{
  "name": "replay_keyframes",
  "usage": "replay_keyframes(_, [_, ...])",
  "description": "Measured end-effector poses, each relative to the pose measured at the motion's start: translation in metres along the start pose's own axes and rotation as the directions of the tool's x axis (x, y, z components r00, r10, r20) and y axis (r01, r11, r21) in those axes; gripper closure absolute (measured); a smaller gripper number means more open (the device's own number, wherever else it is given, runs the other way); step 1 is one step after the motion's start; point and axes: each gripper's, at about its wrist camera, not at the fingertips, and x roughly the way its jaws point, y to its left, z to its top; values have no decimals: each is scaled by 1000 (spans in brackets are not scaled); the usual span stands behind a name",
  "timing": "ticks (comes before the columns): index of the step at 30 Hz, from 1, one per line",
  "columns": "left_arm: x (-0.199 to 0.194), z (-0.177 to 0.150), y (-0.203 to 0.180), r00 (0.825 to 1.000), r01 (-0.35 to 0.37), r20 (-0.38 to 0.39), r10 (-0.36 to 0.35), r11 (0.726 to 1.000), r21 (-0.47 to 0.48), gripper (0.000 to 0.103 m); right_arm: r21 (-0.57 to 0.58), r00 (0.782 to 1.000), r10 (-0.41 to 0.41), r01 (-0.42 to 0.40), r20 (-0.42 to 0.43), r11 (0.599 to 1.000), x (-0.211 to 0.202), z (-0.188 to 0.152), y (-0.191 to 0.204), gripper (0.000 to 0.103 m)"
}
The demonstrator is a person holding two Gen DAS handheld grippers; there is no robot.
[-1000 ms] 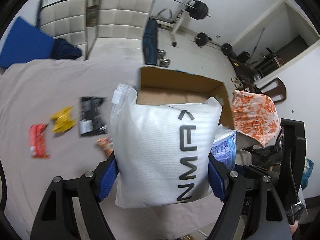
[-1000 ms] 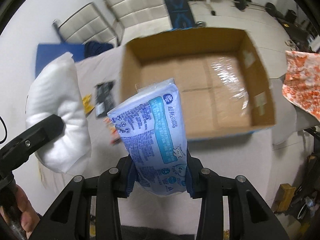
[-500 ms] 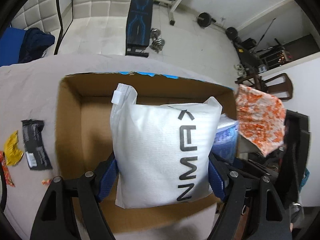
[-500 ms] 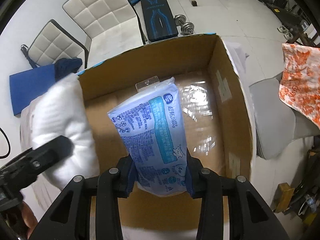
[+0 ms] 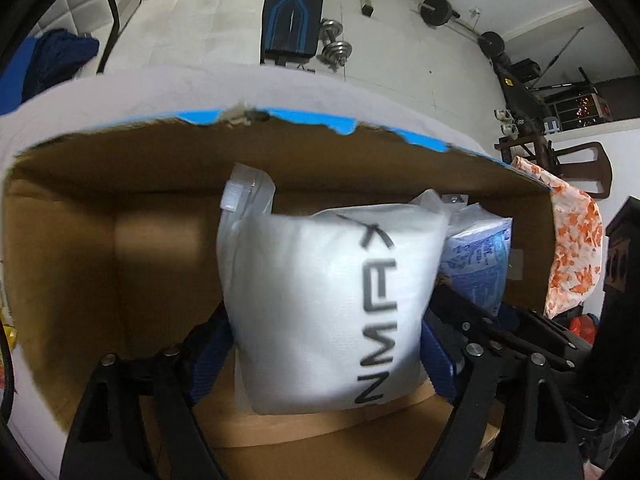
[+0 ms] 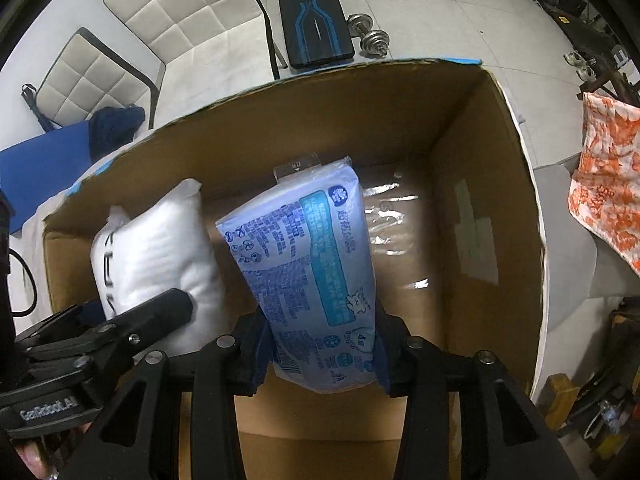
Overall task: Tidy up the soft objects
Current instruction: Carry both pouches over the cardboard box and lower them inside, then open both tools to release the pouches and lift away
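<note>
Both packs now sit lower, inside the cardboard box point(image 6: 472, 184), having crossed from above the worktop. Item one: white pillow pack point(image 5: 332, 304), pinched by your left hand-held gripper point(image 5: 326, 348), left half of box. Item two: blue-printed soft pack point(image 6: 316, 272), pinched by your right hand-held gripper point(image 6: 320, 350), beside it, centre. Step in hand: lowering into box. Next move, likely: settle each on the box floor, then spread the fingers.

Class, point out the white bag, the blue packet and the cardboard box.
white bag point(image 5: 320, 312), left wrist view, middle of its front.
blue packet point(image 6: 316, 264), right wrist view, printed face.
cardboard box point(image 6: 472, 184), right wrist view, inner right wall.
</note>
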Motion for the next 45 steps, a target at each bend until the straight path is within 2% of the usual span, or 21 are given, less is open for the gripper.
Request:
replay_keyframes(8, [16, -1, -5, 994, -111, 2, 111, 993, 34, 19, -29, 998, -54, 54, -15, 998, 14, 6, -4, 52])
replay_keyframes(16, [2, -8, -12, 982, -185, 51, 181, 979, 81, 9, -53, 997, -74, 74, -4, 996, 4, 2, 2, 49])
replay_keyframes(18, [-8, -11, -15, 976, -209, 80, 202, 973, 99, 6, -59, 996, -89, 89, 3, 994, -6, -7, 6, 44])
replay_keyframes(20, [-18, -15, -18, 970, -227, 113, 214, 967, 116, 5, -68, 993, -115, 117, 25, 991, -16, -12, 5, 29])
replay_keyframes(21, [-23, -17, -18, 968, -232, 124, 217, 966, 118, 3, -70, 991, -128, 130, 33, 989, -21, -16, 6, 25])
replay_keyframes(25, [-45, -27, -12, 960, -241, 172, 219, 964, 116, 2, -75, 990, -131, 134, 46, 988, -38, -32, 4, 23])
replay_keyframes(27, [-55, -35, -14, 955, -246, 196, 221, 963, 112, 1, -82, 988, -142, 146, 60, 986, -45, -42, 6, 13])
replay_keyframes(28, [-59, -39, -13, 951, -256, 206, 231, 960, 109, 0, -83, 988, -139, 145, 65, 986, -49, -46, 8, 0])
replay_keyframes(30, [-66, -47, -12, 940, -279, 232, 251, 956, 96, 0, -91, 989, -135, 140, 64, 986, -56, -56, 12, 0])
replay_keyframes(35, [-88, -70, -21, 932, -270, 275, 236, 959, 91, 0, -100, 990, -115, 123, 81, 987, -77, -82, 13, 0])
replay_keyframes(45, [-138, -134, -32, 894, -284, 374, 245, 957, 53, 0, -108, 975, -94, 117, 199, 987, -135, -141, 18, 0])
